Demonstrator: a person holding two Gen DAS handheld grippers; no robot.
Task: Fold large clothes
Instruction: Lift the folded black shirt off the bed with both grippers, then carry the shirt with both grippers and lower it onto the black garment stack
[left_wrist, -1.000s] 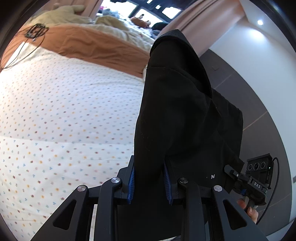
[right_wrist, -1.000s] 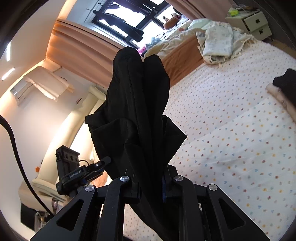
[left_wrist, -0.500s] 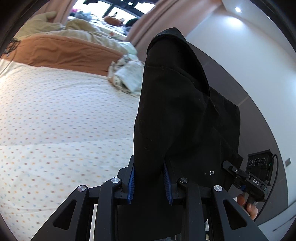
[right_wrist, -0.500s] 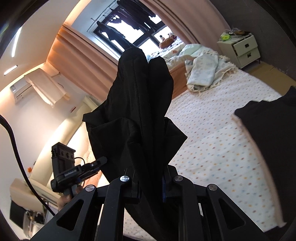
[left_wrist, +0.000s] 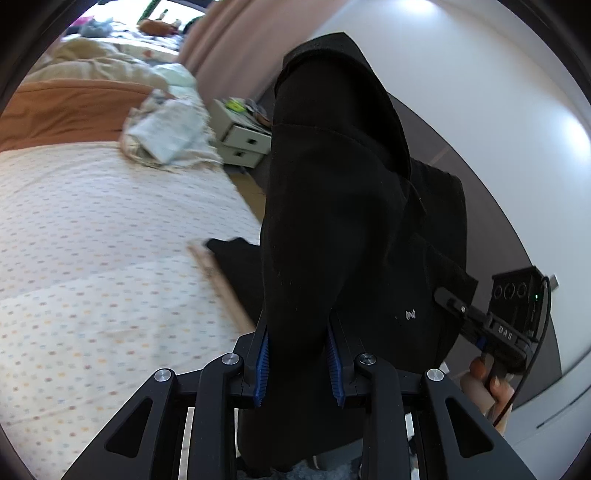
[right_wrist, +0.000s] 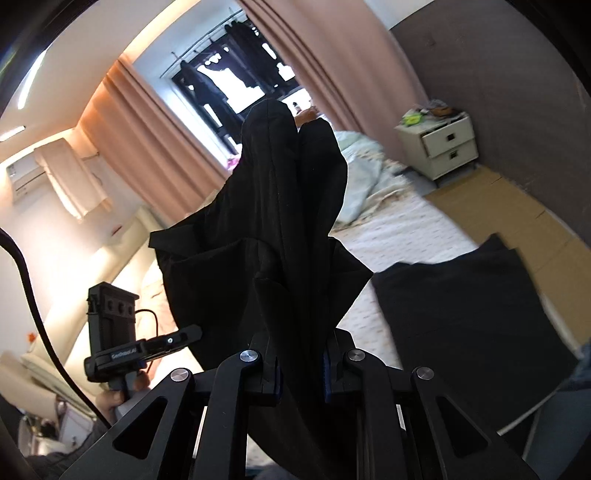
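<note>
A large black garment (left_wrist: 332, 192) hangs bunched between both grippers, held up in the air beside the bed. My left gripper (left_wrist: 297, 354) is shut on one part of it; the cloth rises past the blue pads and blocks the middle of the view. My right gripper (right_wrist: 301, 365) is shut on another part of the same black garment (right_wrist: 288, 206). Each gripper shows in the other's view, the right one (left_wrist: 509, 325) at lower right and the left one (right_wrist: 118, 343) at lower left. A second black cloth (right_wrist: 461, 314) lies flat on the bed's near corner.
The bed (left_wrist: 92, 258) has a dotted white sheet and an orange blanket (left_wrist: 62, 110) at its head. A crumpled pale bundle (left_wrist: 166, 129) lies near the pillows. A white nightstand (right_wrist: 439, 144) stands by the dark wall. Brown cardboard (right_wrist: 517, 206) covers the floor beside the bed.
Both grippers have swung to the right with the black garment still held. The nightstand and the flat black cloth on the bed have come into view.
</note>
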